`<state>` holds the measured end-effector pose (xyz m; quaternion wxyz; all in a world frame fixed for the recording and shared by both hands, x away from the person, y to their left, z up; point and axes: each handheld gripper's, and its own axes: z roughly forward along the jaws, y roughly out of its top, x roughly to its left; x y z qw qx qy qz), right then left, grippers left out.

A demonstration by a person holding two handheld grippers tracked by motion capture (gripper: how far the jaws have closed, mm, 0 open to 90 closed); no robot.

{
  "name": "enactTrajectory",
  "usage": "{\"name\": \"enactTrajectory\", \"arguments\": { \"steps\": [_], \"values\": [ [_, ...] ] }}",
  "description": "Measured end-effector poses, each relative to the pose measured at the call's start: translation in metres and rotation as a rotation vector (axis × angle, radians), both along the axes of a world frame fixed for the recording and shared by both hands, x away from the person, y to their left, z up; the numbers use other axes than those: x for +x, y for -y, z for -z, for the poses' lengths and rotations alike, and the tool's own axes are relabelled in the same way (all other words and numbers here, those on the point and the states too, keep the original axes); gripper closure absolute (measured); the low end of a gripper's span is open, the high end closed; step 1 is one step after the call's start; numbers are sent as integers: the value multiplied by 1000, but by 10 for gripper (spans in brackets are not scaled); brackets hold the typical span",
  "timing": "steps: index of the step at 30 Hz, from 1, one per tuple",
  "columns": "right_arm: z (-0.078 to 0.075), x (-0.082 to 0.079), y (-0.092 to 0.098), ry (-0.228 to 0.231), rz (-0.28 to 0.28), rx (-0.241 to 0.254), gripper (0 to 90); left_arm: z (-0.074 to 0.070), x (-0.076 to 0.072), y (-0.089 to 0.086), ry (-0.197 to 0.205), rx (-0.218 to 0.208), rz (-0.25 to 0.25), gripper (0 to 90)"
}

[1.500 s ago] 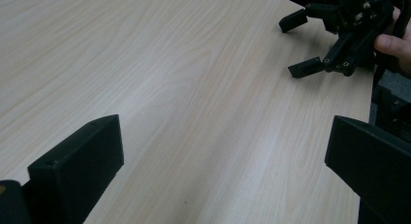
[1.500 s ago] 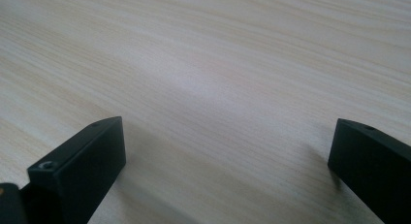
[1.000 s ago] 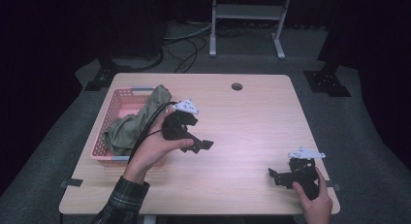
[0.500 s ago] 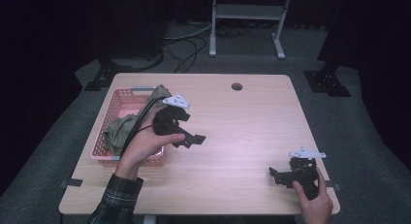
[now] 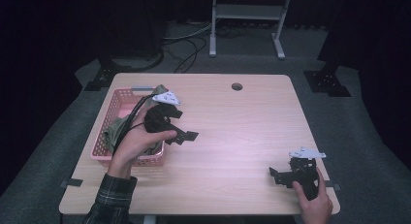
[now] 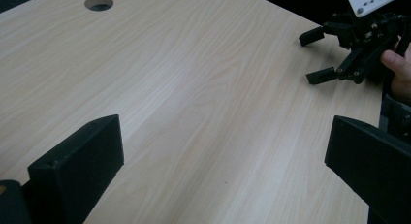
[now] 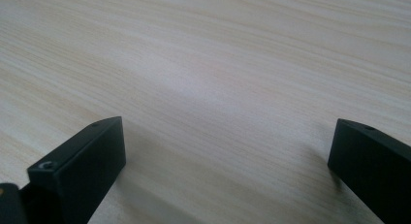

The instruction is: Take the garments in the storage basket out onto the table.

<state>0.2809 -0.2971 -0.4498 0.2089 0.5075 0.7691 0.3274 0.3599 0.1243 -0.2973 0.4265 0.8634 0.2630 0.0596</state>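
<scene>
My left gripper is held in a hand over the table's left half, just right of a pink basket; its jaws stand open with nothing between them. In the left gripper view, the left gripper frames bare wood. My right gripper rests near the table's front right corner, held by the other hand, jaws open and empty. Its own camera shows the right gripper low over plain tabletop. An olive cloth lies bunched in the basket, partly behind the left hand.
The light wooden table has a round cable hole near its far edge. The right gripper shows far off in the left gripper view. Cables and a metal stand's legs lie on the floor beyond.
The left hand has drawn its gripper a little to the left and farther back, closer to the basket. The right gripper has stayed put.
</scene>
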Motion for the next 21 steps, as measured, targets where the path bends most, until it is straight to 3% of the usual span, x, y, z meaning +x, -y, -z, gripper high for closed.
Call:
{"name": "enactTrajectory", "arguments": {
  "steps": [6, 21],
  "values": [
    [0, 0, 0, 0, 0, 0, 0, -3, 4, -17, 28, -8, -47, 0],
    [0, 0, 0, 1, 0, 0, 0, -5, 9, -55, 56, -23, -119, 0]
  ]
}}
